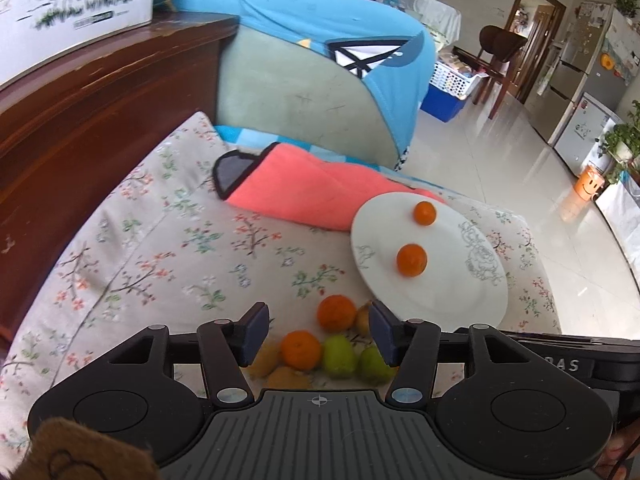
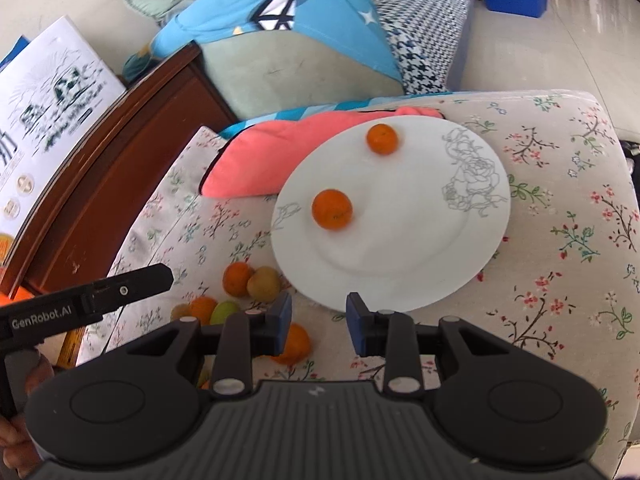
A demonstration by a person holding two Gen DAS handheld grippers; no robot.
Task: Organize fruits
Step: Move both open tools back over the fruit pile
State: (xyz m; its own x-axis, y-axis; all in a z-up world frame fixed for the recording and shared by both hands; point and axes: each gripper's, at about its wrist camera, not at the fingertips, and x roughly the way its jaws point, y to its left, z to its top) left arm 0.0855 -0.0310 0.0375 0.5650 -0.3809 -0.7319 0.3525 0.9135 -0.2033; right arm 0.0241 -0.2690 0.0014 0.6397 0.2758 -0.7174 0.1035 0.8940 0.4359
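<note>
A white plate (image 1: 444, 292) (image 2: 404, 248) lies on a floral cushion and holds two oranges (image 1: 412, 260) (image 2: 332, 209), the other (image 1: 424, 213) (image 2: 382, 139) further back. A pile of loose fruit lies left of the plate: oranges (image 1: 337, 313) (image 2: 237, 278), green fruits (image 1: 339, 356) (image 2: 224, 312) and brownish fruits (image 2: 263, 283). My left gripper (image 1: 318, 334) is open and empty, just above the pile. My right gripper (image 2: 318, 322) is open and empty at the plate's near rim, with an orange (image 2: 295, 344) beside its left finger.
A pink towel (image 1: 304, 188) (image 2: 256, 160) lies behind the plate. A blue and green cushion (image 1: 320, 80) stands further back. A dark wooden board (image 1: 80, 120) runs along the left. The cushion's edge drops to a tiled floor (image 1: 520, 184) on the right.
</note>
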